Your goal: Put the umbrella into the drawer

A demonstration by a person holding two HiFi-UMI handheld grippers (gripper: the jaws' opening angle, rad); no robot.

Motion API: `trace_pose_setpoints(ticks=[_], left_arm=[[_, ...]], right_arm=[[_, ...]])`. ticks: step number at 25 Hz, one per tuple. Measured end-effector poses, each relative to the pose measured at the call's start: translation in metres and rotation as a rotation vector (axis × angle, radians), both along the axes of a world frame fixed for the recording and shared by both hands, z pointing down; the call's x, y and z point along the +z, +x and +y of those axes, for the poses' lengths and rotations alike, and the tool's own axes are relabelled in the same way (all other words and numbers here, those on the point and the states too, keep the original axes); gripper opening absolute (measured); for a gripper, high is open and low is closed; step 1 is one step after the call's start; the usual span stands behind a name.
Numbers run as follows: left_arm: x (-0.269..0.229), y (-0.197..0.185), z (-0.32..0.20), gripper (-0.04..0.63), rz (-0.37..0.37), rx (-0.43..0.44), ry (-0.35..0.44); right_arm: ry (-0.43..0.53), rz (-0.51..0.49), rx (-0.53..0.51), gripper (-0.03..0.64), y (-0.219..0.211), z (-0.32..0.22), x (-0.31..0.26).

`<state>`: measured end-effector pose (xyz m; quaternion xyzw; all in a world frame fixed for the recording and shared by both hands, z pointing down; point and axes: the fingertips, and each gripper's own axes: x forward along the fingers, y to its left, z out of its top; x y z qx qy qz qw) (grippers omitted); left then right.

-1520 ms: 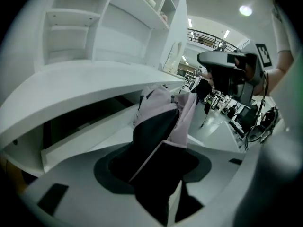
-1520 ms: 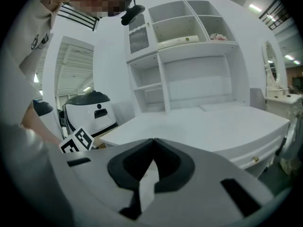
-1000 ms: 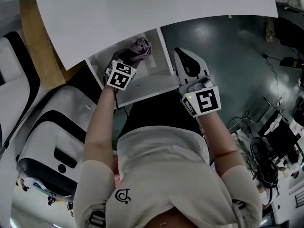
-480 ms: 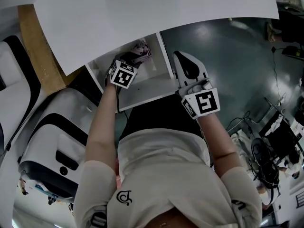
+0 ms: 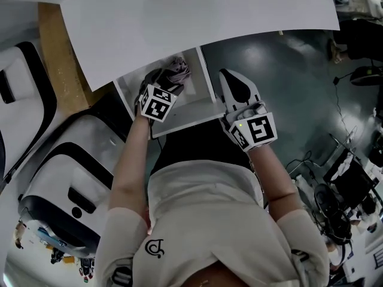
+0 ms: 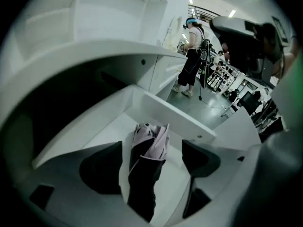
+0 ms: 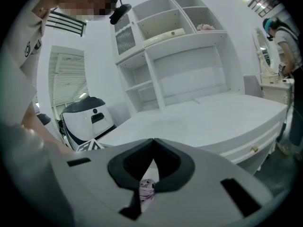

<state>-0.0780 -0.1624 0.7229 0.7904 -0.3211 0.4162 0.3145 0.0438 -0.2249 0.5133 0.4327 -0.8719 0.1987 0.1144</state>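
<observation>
Drawer (image 5: 187,116) is sitting pulled out from under the front edge of the white worktop (image 5: 197,11), which is overhanging the drawer's back part; the front part is lying open from above. Umbrella (image 6: 148,161) is lying folded on the drawer floor, with bare white floor showing on both sides of it and side walls standing further out. Its long axis is running roughly front to back, dark end pointing toward the drawer front and the pale pink folds pointing back under the worktop. Left claw (image 6: 151,145) is hanging over the drawer, tilted down, jaws opening and now spread wide, straddling the umbrella's dark end with the pads clear of it. Right claw (image 5: 236,85) is sitting outside the drawer, just beside its right wall, over the grey floor (image 5: 287,70), jaws pressed together at the tips and pinching nothing.
</observation>
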Motion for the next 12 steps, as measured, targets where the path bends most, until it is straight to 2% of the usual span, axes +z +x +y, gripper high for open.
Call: trace_pose_setpoints(ticks=[3,5,7,12], left_arm=[[-0.037,0.001,-0.002,0.394,0.004,-0.001,0.054],[-0.061,-0.003,-0.006,0.306,-0.005,-0.016,0.107],[-0.086,-0.011,-0.01,0.173,-0.024,-0.051,0.182],[-0.137,-0.02,-0.01,0.05,-0.031,-0.125,0.292]], right_arm=[[0.022,-0.023,-0.007,0.006,-0.003,0.0,-0.021],[0.041,-0.04,-0.017,0.006,-0.007,0.001,-0.035],[0.061,-0.05,-0.03,0.006,-0.012,0.006,-0.048],[0.096,-0.074,-0.076,0.006,-0.021,0.021,-0.076]])
